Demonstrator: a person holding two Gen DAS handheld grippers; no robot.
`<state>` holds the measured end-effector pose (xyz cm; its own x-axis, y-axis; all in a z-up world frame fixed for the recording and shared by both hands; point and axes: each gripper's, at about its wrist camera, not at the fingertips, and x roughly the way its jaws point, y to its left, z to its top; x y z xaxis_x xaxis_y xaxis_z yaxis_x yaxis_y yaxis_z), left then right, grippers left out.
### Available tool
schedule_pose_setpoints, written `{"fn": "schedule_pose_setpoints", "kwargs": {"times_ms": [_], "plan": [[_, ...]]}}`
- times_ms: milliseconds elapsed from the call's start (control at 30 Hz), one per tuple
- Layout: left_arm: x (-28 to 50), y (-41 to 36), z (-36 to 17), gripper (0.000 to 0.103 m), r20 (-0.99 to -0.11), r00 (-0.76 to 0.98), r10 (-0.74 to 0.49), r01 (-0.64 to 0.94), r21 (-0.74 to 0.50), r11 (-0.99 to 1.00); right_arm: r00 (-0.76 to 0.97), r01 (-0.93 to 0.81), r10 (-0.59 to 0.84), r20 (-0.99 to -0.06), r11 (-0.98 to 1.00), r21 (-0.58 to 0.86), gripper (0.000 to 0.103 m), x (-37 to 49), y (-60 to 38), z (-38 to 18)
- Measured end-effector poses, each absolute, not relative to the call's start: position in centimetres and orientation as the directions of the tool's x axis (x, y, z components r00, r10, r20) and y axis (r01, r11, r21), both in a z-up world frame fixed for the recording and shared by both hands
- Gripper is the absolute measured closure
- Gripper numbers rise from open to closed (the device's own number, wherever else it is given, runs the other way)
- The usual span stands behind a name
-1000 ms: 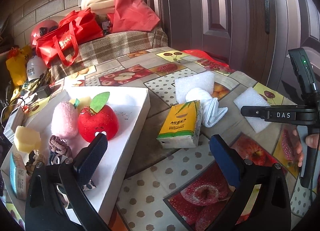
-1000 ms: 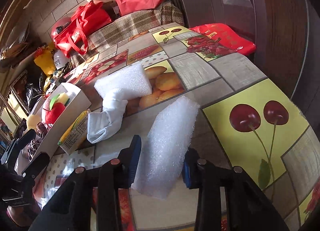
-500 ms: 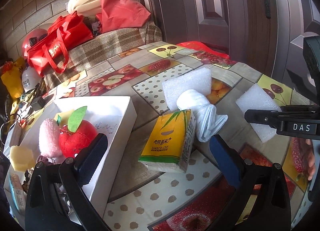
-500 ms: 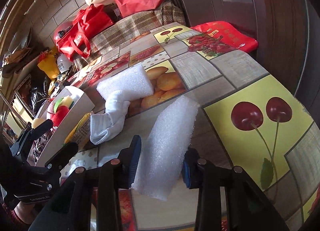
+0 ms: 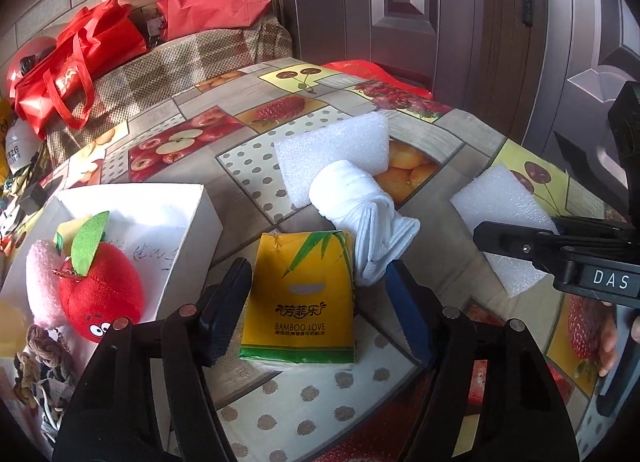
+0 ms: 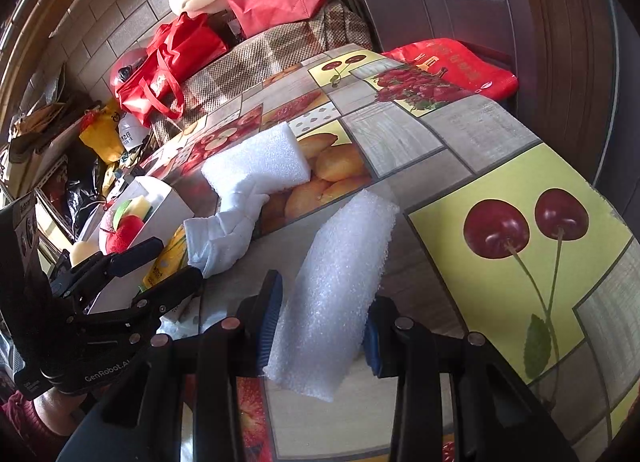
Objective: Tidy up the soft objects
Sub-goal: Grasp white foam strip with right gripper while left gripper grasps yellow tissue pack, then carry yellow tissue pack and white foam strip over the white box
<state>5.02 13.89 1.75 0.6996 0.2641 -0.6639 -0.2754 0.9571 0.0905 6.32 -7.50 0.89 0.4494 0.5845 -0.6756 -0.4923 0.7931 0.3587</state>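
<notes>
My left claw (image 5: 316,306) stood open around the yellow tissue pack (image 5: 302,298), one blue pad on each side of it with a gap on both sides, so nothing was gripped. The pack, printed BAMBOO LOVE, lay flat on the fruit-patterned tablecloth (image 5: 328,394), just beside the white box (image 5: 200,218) on its left. Inside that box sat the red plush apple (image 5: 98,294) with its green leaf, touching a pink plush (image 5: 42,282) on its left, and a yellow sponge (image 5: 68,228) showed behind them. A rolled white sock (image 5: 360,202) lay against the far corner of the tissue pack and rested partly on a white foam block (image 5: 332,150) farther back.

My right claw (image 6: 320,322) straddled a second white foam block (image 6: 340,282), which ran lengthwise away from me on the cloth. The left pad looked close to the foam and the right pad sat at its other edge; the foam was not visibly squeezed, and I could not tell whether the pads pressed it. From the left wrist view this same foam block (image 5: 504,218) lay well to the right of the sock, under the black finger of my right claw (image 5: 556,250).

Beyond the table edge, a red tote bag (image 6: 168,62) leaned on a plaid-covered seat (image 6: 272,50)
</notes>
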Motion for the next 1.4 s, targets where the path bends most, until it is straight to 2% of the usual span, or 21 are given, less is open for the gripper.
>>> {"fn": "schedule_pose_setpoints", "kwargs": {"times_ms": [100, 233, 300, 433, 467, 500, 533, 633, 767, 900, 1067, 1233, 1400], "plan": [[5.0, 14.4, 1.6, 0.032, -0.667, 0.673, 0.320, -0.334, 0.112, 0.936, 0.450, -0.492, 0.585, -0.675, 0.793, 0.359, 0.067, 6.3, -7.5, 0.9], [5.3, 15.8, 1.1, 0.031, -0.704, 0.641, 0.307, -0.365, 0.072, 0.928, 0.450, -0.492, 0.584, -0.676, 0.794, 0.357, 0.067, 6.3, -7.5, 0.9], [5.7, 15.7, 0.8, 0.024, -0.719, 0.628, 0.298, -0.353, 0.078, 0.932, 0.450, -0.492, 0.584, -0.676, 0.793, 0.358, 0.067, 6.3, -7.5, 0.9], [6.4, 14.3, 0.3, 0.023, -0.734, 0.615, 0.289, -0.293, 0.128, 0.948, 0.450, -0.492, 0.583, -0.676, 0.794, 0.357, 0.067, 6.3, -7.5, 0.9], [6.3, 14.1, 0.3, 0.028, -0.733, 0.622, 0.276, -0.276, 0.125, 0.953, 0.449, -0.492, 0.584, -0.676, 0.793, 0.358, 0.067, 6.3, -7.5, 0.9], [6.2, 14.0, 0.4, 0.044, -0.727, 0.627, 0.281, -0.277, 0.129, 0.952, 0.449, -0.492, 0.585, -0.676, 0.793, 0.359, 0.067, 6.3, -7.5, 0.9], [6.1, 14.0, 0.5, 0.053, -0.721, 0.631, 0.287, -0.282, 0.132, 0.950, 0.449, -0.492, 0.585, -0.675, 0.793, 0.359, 0.067, 6.2, -7.5, 0.9], [5.8, 14.3, 0.8, 0.055, -0.710, 0.647, 0.278, -0.288, 0.110, 0.951, 0.450, -0.492, 0.586, -0.674, 0.792, 0.360, 0.067, 6.2, -7.5, 0.9], [4.6, 14.7, 1.7, 0.055, -0.662, 0.692, 0.288, -0.318, 0.079, 0.945, 0.459, -0.484, 0.587, -0.668, 0.795, 0.366, 0.067, 6.2, -7.7, 1.0], [2.3, 14.0, 3.4, 0.055, -0.541, 0.778, 0.320, -0.336, 0.072, 0.939, 0.505, -0.487, 0.600, -0.620, 0.792, 0.369, 0.067, 5.5, -8.4, 1.8], [-0.7, 12.7, 4.8, 0.055, -0.402, 0.845, 0.353, -0.352, 0.080, 0.933, 0.602, -0.507, 0.579, -0.550, 0.809, 0.298, 0.067, 3.7, -8.4, 3.3], [-3.7, 12.1, 5.2, 0.055, -0.360, 0.875, 0.325, -0.331, 0.047, 0.943, 0.685, -0.545, 0.574, -0.449, 0.812, 0.207, 0.067, 1.4, -8.2, 4.7], [-7.3, 12.4, 5.3, 0.055, -0.345, 0.886, 0.311, -0.327, 0.012, 0.945, 0.697, -0.605, 0.594, -0.402, 0.788, 0.115, 0.067, -1.1, -6.5, 5.5]]}}
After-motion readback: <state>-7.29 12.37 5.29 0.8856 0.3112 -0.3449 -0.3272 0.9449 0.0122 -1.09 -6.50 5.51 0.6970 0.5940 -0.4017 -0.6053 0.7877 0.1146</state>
